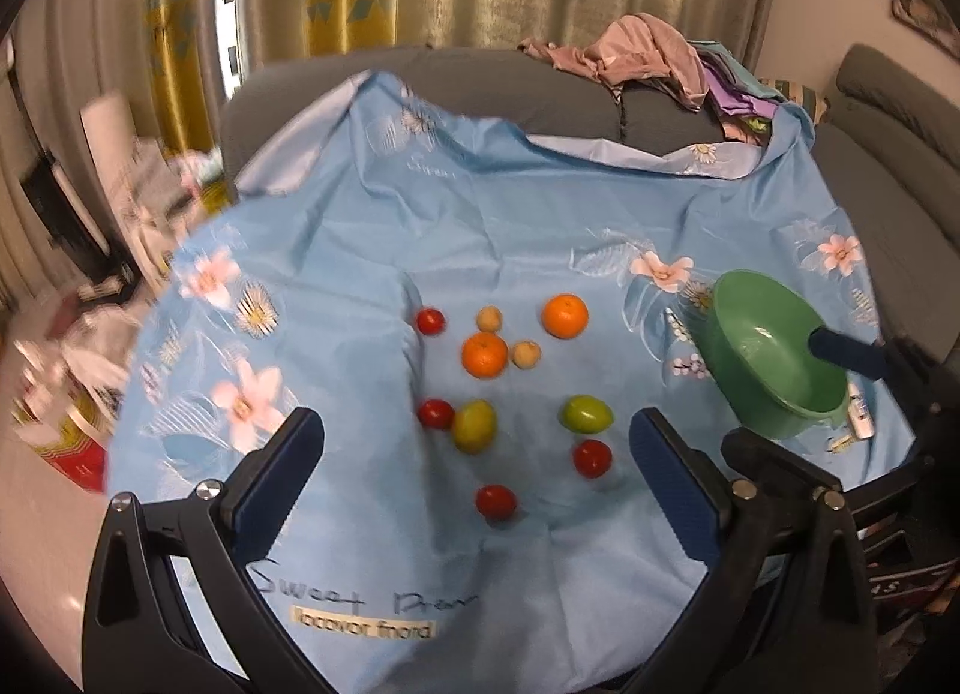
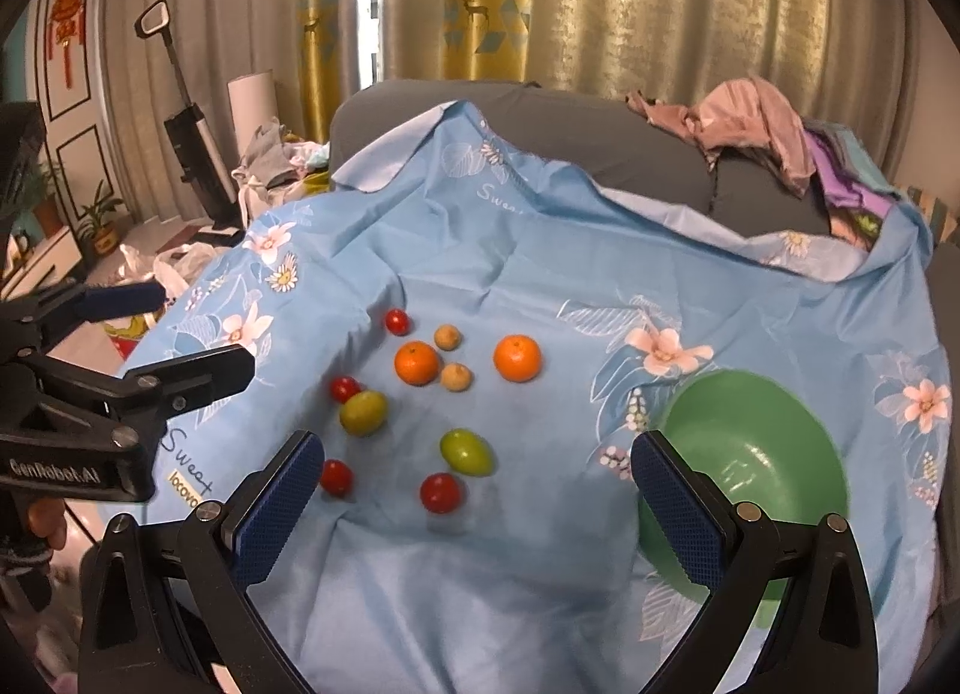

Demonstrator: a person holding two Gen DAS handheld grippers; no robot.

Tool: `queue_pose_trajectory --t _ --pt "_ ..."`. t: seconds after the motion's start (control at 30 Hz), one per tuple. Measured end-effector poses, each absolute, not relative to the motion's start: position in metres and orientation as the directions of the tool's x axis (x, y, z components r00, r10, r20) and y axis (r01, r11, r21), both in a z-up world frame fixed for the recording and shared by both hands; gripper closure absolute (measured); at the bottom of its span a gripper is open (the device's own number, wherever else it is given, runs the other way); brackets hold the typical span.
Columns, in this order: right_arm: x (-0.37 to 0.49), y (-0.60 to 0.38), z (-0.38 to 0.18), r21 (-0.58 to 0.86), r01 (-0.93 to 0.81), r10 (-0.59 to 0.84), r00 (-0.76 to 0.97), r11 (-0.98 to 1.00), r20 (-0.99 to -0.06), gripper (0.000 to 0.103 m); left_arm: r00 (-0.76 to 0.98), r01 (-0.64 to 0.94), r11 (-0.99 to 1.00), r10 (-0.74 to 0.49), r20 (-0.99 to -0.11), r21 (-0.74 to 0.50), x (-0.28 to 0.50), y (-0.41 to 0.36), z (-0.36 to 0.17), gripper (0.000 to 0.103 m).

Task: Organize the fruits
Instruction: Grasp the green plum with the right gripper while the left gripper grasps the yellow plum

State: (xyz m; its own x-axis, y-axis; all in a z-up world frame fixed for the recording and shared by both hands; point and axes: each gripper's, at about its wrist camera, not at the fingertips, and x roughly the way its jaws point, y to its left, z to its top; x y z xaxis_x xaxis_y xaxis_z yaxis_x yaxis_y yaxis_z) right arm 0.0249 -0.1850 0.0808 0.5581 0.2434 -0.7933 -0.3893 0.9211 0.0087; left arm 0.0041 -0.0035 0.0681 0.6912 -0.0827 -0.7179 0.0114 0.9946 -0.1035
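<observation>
So far nothing appears sorted: every fruit lies loose on the blue floral cloth (image 2: 510, 250) and the green bowl (image 2: 798, 424) looks empty.

Going left to right in the right wrist view: the left gripper (image 2: 198, 331) reaches in at about nine o'clock, its jaws spread apart and holding nothing. Next comes the scatter near the centre: four red tomatoes, with the farthest one (image 2: 396, 321) at about eleven o'clock of the group and the nearest (image 2: 441, 492) at six; two yellow-green fruits (image 2: 363, 411) (image 2: 466, 451); two oranges (image 2: 416, 362) (image 2: 517, 357); and two small tan fruits (image 2: 447, 336) (image 2: 456, 376) between the oranges. The bowl sits at about four o'clock, well apart from the fruit. The right gripper (image 2: 474, 478) hangs released over the near tomatoes, grasping nothing.

In the left wrist view one right finger (image 1: 840, 347) shows over the bowl's rim.

By my judgement the whole job remains: ten pieces to collect or group.
</observation>
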Motion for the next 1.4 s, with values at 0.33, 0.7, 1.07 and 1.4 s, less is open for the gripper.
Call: queue_pose_trajectory --t 0.33,0.7,1.07,1.4 --pt "0.034 -0.208 0.026 0.111 -0.348 0.268 0.444 0.931 -0.855 0.002 0.622 -0.005 0.990 -0.109 -0.775 -0.143 0.010 0.016 0.010 0.002" --pt "0.057 -0.202 -0.018 0.202 -0.356 0.332 0.353 0.912 -0.875 0.024 0.590 0.088 0.978 -0.204 -0.782 -0.188 0.031 0.003 -0.020 0.026" --pt "0.095 -0.195 -0.050 0.207 -0.362 0.322 0.292 0.909 -0.901 0.035 0.510 0.143 0.981 -0.185 -0.840 -0.129 0.081 -0.011 -0.049 0.053" --pt "0.110 -0.183 -0.060 0.218 -0.397 0.332 0.246 0.892 -0.911 0.040 0.491 0.121 0.988 -0.142 -0.860 -0.094 0.100 -0.008 -0.062 0.067"
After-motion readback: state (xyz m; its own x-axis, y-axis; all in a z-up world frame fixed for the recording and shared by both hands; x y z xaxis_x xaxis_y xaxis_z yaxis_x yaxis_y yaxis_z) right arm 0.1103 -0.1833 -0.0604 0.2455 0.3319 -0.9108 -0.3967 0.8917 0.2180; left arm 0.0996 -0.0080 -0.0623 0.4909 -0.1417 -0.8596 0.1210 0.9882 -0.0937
